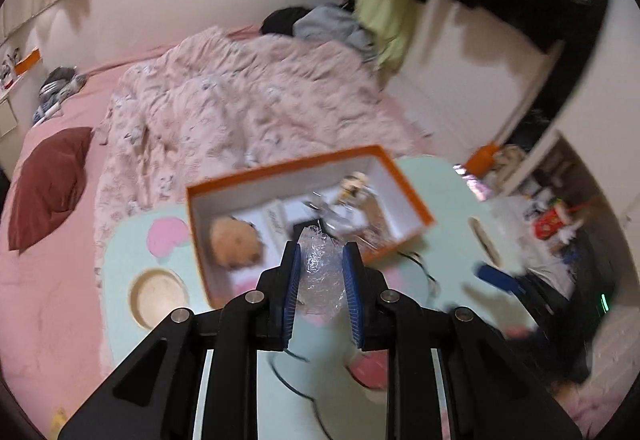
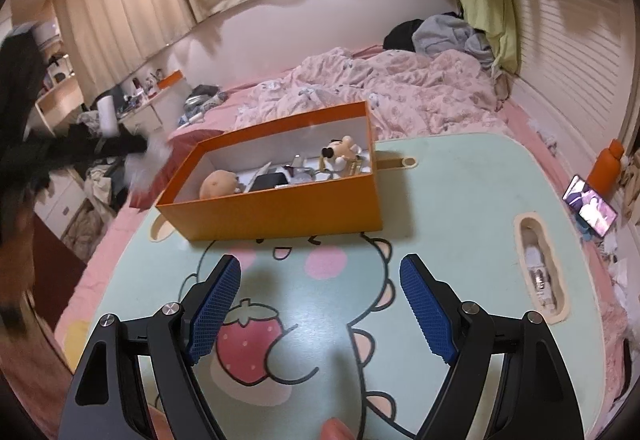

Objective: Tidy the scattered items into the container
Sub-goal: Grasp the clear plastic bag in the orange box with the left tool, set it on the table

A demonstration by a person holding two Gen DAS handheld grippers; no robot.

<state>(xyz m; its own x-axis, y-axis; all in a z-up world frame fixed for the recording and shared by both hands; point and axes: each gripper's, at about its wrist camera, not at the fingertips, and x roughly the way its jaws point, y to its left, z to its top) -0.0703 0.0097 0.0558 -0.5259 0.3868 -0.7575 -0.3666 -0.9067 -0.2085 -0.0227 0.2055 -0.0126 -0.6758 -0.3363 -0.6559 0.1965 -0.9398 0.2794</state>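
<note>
The left gripper, with black arms and blue ridged pads, is pinching a crumpled piece of clear plastic wrap between narrowly set jaws, above the near edge of an open orange cardboard box. The box is sitting on a mint-green cartoon-printed lap table and holding a round tan plush toy. The right gripper is hovering wide apart over the table, gripping nothing.
</note>
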